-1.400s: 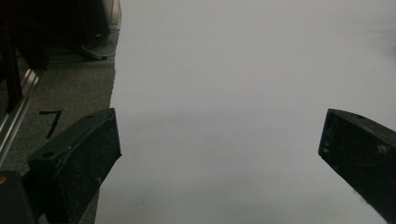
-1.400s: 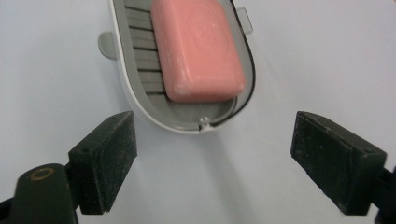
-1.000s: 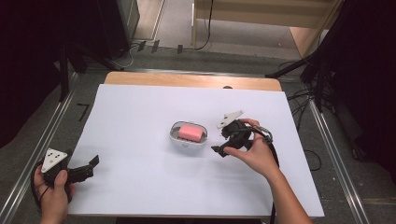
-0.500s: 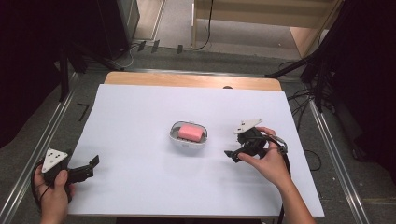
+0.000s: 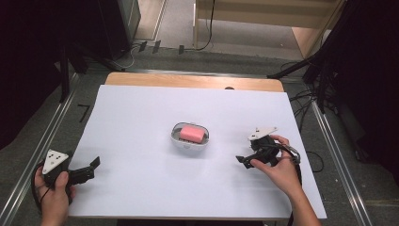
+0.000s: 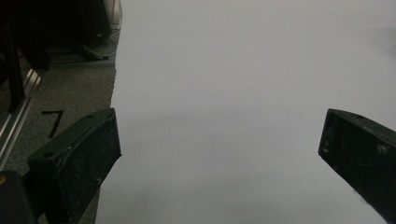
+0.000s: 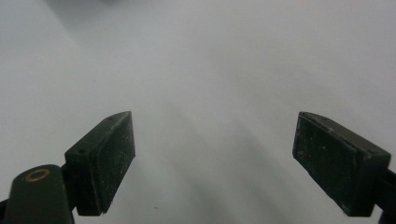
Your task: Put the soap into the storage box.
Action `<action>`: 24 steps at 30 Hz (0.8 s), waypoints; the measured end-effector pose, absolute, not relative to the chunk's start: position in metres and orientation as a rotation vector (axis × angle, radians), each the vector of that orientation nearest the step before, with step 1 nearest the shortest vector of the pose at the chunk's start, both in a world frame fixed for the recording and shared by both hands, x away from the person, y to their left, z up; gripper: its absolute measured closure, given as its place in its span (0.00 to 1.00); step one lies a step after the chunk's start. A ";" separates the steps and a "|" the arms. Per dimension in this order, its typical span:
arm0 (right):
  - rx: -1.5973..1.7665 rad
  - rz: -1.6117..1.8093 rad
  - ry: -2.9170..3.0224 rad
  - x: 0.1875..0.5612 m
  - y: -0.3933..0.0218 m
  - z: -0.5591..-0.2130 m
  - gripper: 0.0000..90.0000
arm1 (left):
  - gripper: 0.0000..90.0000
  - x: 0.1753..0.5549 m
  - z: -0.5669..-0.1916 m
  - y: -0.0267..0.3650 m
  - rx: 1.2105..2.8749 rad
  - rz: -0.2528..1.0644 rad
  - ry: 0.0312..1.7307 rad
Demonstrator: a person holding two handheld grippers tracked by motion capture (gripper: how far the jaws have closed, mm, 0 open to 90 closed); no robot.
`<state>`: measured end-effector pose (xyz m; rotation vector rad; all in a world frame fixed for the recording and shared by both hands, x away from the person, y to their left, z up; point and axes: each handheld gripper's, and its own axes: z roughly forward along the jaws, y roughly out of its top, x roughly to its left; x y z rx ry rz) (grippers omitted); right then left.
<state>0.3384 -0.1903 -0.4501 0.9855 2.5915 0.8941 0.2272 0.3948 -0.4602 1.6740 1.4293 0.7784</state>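
Two grippers are in my hands, and both stand wide apart with nothing between the jaws. My right gripper [image 5: 244,161] sits on the white table cover [image 5: 141,117], to the right of the dish and well short of it; in the right gripper view its two black pads [image 7: 105,161] frame only bare white surface. My left gripper [image 5: 91,167] rests near the front left corner of the table, jaws equally spread, and the left gripper view shows the sheet's left edge running between them with grey floor [image 6: 56,93] beyond.

The small clear dish [image 5: 190,136] stands near the middle of the table, oval with rounded corners, holding a pink block [image 5: 192,134] that lies flat inside it. Neither gripper touches it.

I can read a dark mark like a "7" [image 6: 52,122] on the floor beside the table.
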 end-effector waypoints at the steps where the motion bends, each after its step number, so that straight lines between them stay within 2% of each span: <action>1: 0.986 0.900 2.589 0.338 -0.193 -0.451 0.15 | 0.00 0.227 -0.460 0.395 1.674 0.778 1.429; 24: 1.144 0.928 2.478 0.316 -0.243 -0.476 0.15 | 0.00 0.227 -0.460 0.395 1.675 0.780 1.430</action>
